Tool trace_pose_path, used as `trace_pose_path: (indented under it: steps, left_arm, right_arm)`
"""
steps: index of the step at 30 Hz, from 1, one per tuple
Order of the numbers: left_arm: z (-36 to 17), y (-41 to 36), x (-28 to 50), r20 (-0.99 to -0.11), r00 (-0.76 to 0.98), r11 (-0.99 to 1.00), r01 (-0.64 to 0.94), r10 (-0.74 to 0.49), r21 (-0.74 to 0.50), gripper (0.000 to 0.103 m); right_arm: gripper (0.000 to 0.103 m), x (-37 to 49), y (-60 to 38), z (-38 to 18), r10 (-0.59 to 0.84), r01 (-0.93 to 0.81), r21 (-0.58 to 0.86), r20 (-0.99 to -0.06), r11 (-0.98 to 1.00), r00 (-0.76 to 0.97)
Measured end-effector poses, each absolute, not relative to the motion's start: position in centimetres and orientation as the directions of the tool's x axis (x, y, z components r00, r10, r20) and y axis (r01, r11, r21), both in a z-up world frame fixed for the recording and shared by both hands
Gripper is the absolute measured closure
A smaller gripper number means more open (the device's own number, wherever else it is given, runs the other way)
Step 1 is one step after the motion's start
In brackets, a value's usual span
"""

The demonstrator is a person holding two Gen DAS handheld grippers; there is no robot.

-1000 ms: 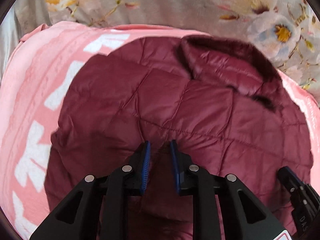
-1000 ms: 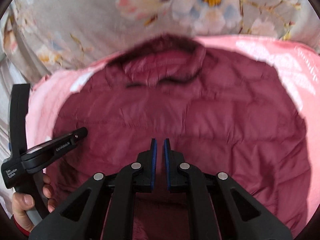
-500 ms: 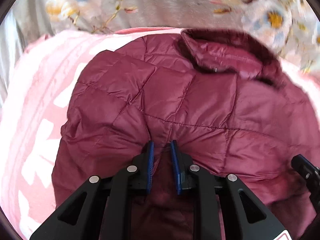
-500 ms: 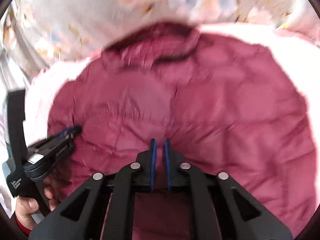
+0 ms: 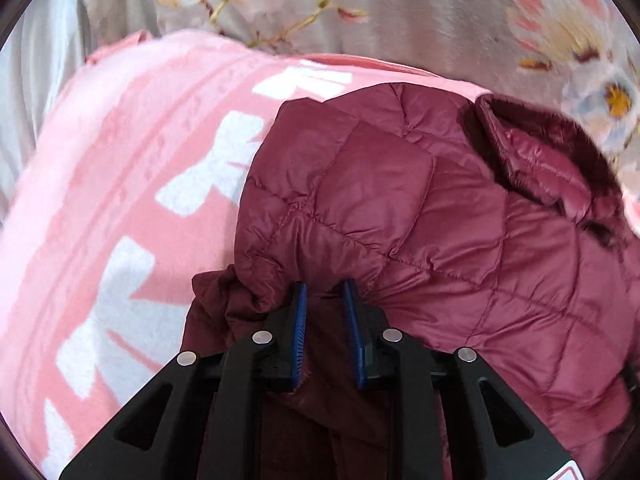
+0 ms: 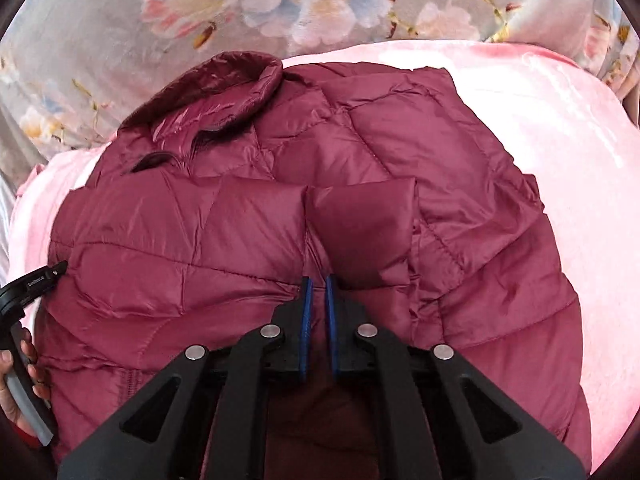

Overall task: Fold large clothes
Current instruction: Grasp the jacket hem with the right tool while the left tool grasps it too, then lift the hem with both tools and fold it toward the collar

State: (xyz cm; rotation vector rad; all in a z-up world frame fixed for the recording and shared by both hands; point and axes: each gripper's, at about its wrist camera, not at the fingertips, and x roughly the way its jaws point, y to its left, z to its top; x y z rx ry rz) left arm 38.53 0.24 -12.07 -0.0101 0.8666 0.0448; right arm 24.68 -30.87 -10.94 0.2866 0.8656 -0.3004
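Got both grippers on the maroon puffer jacket (image 6: 248,240), which is lying on a pink fleece blanket (image 5: 120,184) with white block shapes, flowery bedding (image 6: 280,8) behind it. My left gripper (image 5: 324,292) is pinching a bunched bit of the near edge. Its jaws have just been opening a bit, but the fabric is clearly wadded between the blue pads (image 5: 300,332). My right gripper (image 6: 316,284) is clamped nearly closed on a thin fold of the shell along the same near edge.

Handling-wise I'd guess this thing is light but bulky: slick, shiny nylon shell, stitched into puffy squares, soft all the way through. It'll spring back and slide off itself, so a fold probably needs pressing down. Best holds look like the hem or seams, where the fabric is thin, not the fat quilted pockets.

The collar (image 6: 224,80) is at the far end and looks fuzzy-lined, though in the left view it's blurry so don't quote me. A flap is already doubled over on the right side of the jacket. My left hand (image 6: 16,364) peeks in at the edge of the right view.
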Motion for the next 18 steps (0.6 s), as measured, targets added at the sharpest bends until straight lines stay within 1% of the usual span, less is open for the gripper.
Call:
trace_pose_path:
  steps: [3,7,8,9,11,13,14,15,16,17,18]
  left_arm:
    - [-12.2,-0.4,38.3,-0.749,0.659,0.997,-0.043,0.071,0.057,0.081]
    - [-11.6,-0.3,38.4,-0.763,0.642,0.997,-0.029,0.068,0.065,0.082]
    - [-11.1,-0.2,38.1,-0.771,0.634,0.998,-0.022,0.053,0.051,0.083]
    - [-10.1,0.1,38.0,-0.779,0.626,1.000,-0.005,0.001,-0.002,0.083]
    - [-8.1,0.3,38.1,-0.767,0.634,0.994,0.021,-0.097,-0.108,0.083]
    - [-6.2,-0.3,38.7,-0.747,0.638,0.979,0.059,-0.187,-0.195,0.082]
    - [-5.4,-1.0,39.5,-0.735,0.631,0.964,0.093,-0.249,-0.247,0.079]
    - [-4.8,-1.9,40.5,-0.726,0.613,0.946,0.129,-0.312,-0.297,0.069]
    - [-4.7,-2.7,41.0,-0.720,0.596,0.931,0.152,-0.355,-0.332,0.054]
    - [-4.8,-3.7,42.1,-0.718,0.573,0.914,0.168,-0.395,-0.369,0.048]
    - [-5.1,-4.7,43.2,-0.727,0.558,0.911,0.158,-0.400,-0.381,0.047]
  right_arm:
    - [0.097,24.6,-30.7,-11.1,-0.153,0.368,0.110,-0.773,0.923,0.616]
    - [0.096,24.6,-31.0,-10.6,-0.126,0.363,0.136,-0.780,0.922,0.613]
    - [0.089,24.6,-31.2,-9.9,-0.098,0.358,0.171,-0.777,0.918,0.622]
    - [0.073,24.5,-31.4,-9.4,-0.069,0.350,0.209,-0.767,0.913,0.638]
    - [0.055,25.1,-32.3,-7.5,0.010,0.321,0.319,-0.723,0.891,0.691]
    - [0.055,26.5,-33.0,-6.1,0.085,0.288,0.412,-0.684,0.865,0.724]
    - [0.055,27.4,-33.4,-5.6,0.129,0.270,0.465,-0.662,0.843,0.739]
    - [0.055,28.7,-34.1,-5.2,0.183,0.248,0.533,-0.629,0.809,0.755]
    - [0.055,29.6,-34.4,-5.0,0.207,0.240,0.567,-0.611,0.788,0.764]
    - [0.055,30.5,-34.7,-4.9,0.222,0.237,0.591,-0.599,0.771,0.769]
    - [0.054,31.4,-34.8,-5.0,0.229,0.240,0.605,-0.593,0.759,0.772]
